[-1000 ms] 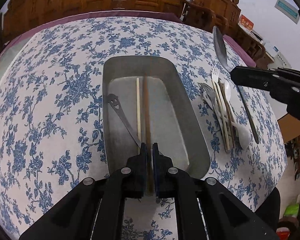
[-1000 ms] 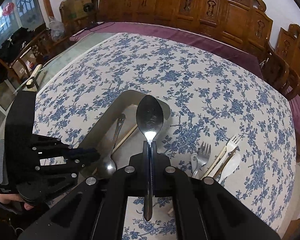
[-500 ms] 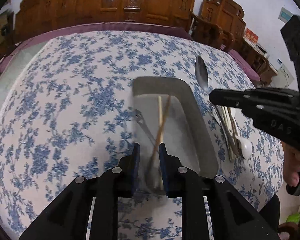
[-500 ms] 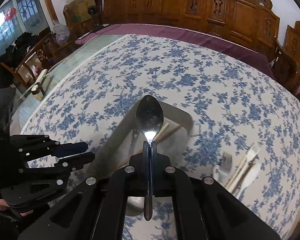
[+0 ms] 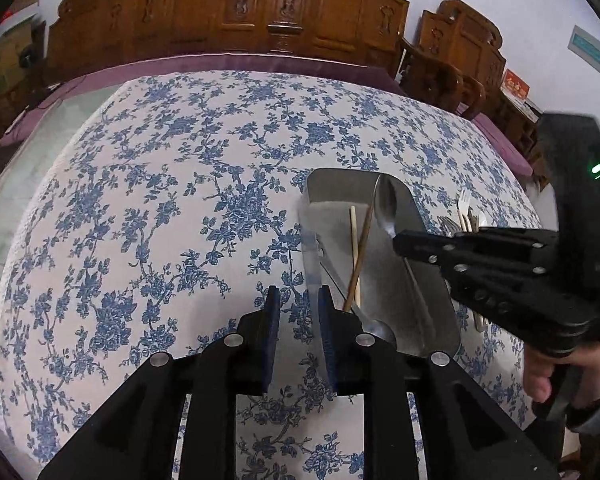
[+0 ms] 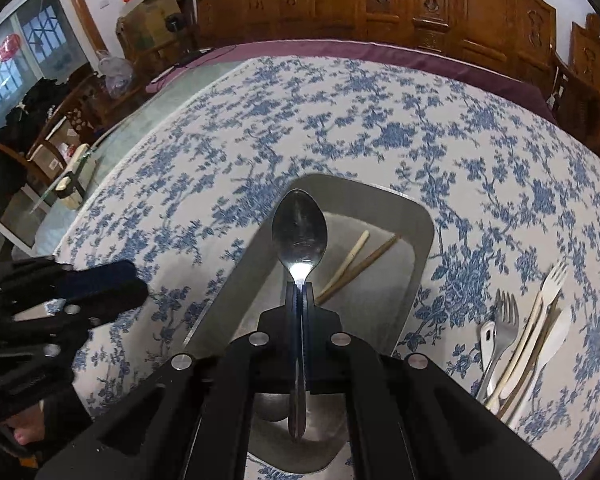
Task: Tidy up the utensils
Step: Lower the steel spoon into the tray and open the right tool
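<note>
A steel tray (image 5: 440,312) (image 6: 420,216) lies on the flowered tablecloth. In it lie a pale chopstick (image 6: 346,262), a brown chopstick (image 6: 364,264) and a steel spoon (image 5: 376,326). My right gripper (image 6: 299,286) (image 5: 398,240) is shut on a large steel spoon (image 6: 299,232) (image 5: 384,204) and holds it over the tray, bowl pointing away. My left gripper (image 5: 298,294) is open and empty, just left of the tray's near end.
A pile of forks, a white spoon and chopsticks (image 6: 516,340) (image 5: 466,214) lies on the cloth right of the tray. Carved wooden chairs (image 5: 284,12) line the far edge of the table.
My left gripper opened, let go of the brown chopstick in the tray and drew back to the left. My right gripper carried the spoon from the right side to over the tray.
</note>
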A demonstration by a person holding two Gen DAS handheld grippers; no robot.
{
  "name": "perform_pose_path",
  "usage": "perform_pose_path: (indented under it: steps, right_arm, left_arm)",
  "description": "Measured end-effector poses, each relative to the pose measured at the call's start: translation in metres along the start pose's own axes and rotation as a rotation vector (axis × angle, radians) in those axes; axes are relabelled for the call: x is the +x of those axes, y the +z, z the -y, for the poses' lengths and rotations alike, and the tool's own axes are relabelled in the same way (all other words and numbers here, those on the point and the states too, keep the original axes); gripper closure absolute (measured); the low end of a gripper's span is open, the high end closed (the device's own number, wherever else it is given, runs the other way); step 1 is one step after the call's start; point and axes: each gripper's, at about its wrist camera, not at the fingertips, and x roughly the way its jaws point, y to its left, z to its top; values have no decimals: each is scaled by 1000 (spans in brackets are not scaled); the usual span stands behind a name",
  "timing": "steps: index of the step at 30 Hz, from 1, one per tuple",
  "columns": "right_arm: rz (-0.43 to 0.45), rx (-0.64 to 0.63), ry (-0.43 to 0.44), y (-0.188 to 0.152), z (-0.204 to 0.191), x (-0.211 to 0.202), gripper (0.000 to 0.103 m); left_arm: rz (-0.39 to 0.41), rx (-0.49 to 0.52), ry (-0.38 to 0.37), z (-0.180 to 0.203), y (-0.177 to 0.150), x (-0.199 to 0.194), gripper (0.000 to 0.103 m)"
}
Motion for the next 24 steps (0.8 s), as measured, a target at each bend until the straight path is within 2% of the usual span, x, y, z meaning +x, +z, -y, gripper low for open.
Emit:
perform_pose_path:
  steps: [14, 19, 24]
  right_arm:
    - [-23, -3, -5, -14, 5, 14, 102]
    - [12, -24, 4, -16, 3, -4, 102]
    - [68, -49, 10, -29, 10, -41, 102]
  left_arm:
    - [3, 6, -2, 5, -1, -3, 85]
    - [8, 13, -3, 10, -1, -6, 85]
    - [14, 18, -14, 19, -3, -10, 84]
